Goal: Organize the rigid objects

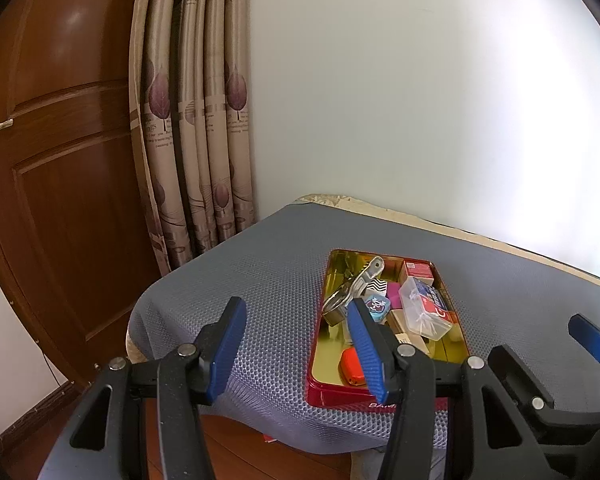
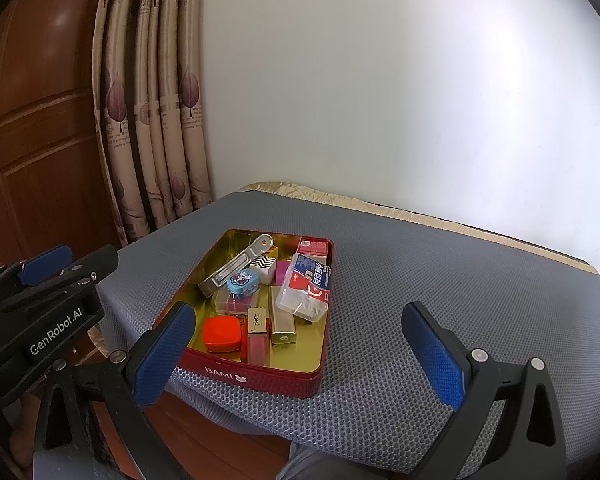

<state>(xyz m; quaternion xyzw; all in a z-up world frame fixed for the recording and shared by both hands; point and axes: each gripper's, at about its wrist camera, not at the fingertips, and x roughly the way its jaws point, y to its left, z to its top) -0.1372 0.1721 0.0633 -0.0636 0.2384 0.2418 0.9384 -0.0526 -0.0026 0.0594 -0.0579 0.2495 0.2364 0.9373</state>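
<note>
A red tin with a gold inside sits near the front edge of the grey mesh mat, holding an orange case, a clear floss box and a metal clip; both the left gripper and the right gripper stand wide and empty before it.

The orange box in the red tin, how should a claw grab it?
Grab the orange box from above, squeezing its left and right sides. It lies flat at the near end of the red tin, with bare gold floor on its left; the pink lipstick case crowds its right, so go in carefully.
</note>
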